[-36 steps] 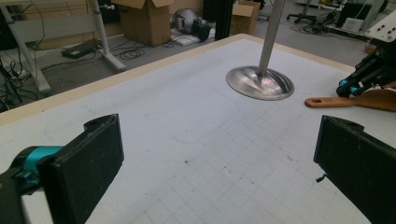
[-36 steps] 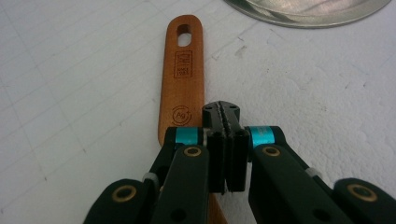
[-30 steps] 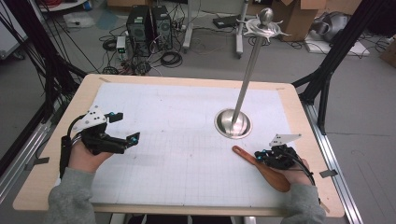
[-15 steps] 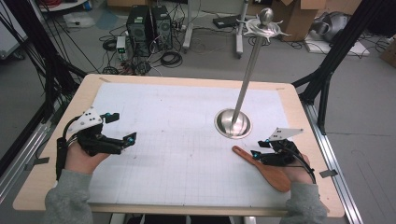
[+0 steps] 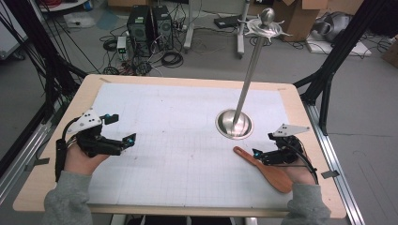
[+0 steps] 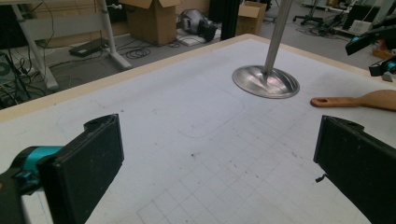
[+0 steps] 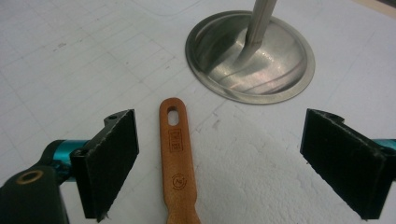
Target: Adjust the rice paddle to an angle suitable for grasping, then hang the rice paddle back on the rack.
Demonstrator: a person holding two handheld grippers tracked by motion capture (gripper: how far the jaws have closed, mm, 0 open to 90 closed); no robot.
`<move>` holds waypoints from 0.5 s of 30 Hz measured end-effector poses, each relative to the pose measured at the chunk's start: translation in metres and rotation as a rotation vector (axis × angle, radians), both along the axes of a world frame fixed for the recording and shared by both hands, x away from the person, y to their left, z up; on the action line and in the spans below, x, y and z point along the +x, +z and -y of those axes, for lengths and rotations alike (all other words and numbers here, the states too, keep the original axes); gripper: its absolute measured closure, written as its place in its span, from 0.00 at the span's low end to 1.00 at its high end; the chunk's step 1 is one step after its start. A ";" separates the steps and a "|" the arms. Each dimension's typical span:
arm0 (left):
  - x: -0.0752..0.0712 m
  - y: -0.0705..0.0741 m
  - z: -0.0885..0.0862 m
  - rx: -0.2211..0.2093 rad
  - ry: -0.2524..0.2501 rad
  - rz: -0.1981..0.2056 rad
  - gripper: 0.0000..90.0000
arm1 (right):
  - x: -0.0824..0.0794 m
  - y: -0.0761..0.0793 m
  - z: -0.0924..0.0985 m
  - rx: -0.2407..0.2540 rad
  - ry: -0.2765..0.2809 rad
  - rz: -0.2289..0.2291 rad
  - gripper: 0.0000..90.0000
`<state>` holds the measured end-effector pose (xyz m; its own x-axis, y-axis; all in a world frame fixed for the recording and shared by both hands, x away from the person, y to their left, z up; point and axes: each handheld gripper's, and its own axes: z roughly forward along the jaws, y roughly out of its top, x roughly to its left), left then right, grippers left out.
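From the high view, a wooden spatula [image 5: 265,165] lies on the tabletop [image 5: 187,140] beside the stand base [image 5: 234,124], under the right tool [image 5: 261,154]. The left gripper view shows the left tool [image 6: 215,158] parted, empty. In the right gripper view, jaws gape astride the handle; I'd centre, lower, then close squarely.

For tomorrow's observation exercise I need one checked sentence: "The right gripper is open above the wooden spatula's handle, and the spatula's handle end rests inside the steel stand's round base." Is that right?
Not quite. The wooden spatula lies on the mat with its handle end short of the steel stand's round base, apart from it, not inside. The right gripper view shows white mat between them. The right gripper is indeed open above the handle.
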<state>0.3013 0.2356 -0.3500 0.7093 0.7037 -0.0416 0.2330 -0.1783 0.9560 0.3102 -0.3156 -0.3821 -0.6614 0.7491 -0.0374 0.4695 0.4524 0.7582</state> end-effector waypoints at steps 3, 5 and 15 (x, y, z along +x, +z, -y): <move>0.000 0.000 0.000 0.000 -0.003 -0.001 0.02 | -0.002 0.003 -0.001 -0.004 0.001 0.008 0.10; 0.000 0.000 0.001 0.000 -0.002 -0.001 0.02 | -0.002 0.003 -0.002 -0.004 0.000 0.006 0.10; -0.002 -0.001 0.000 0.001 0.004 -0.005 0.02 | 0.002 -0.001 -0.006 -0.045 0.017 -0.016 0.10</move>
<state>0.2989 0.2361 -0.3512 0.7061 0.7067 -0.0448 0.2389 -0.1782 0.9546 0.3120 -0.3094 -0.3827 -0.6747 0.7356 -0.0600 0.4738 0.4940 0.7290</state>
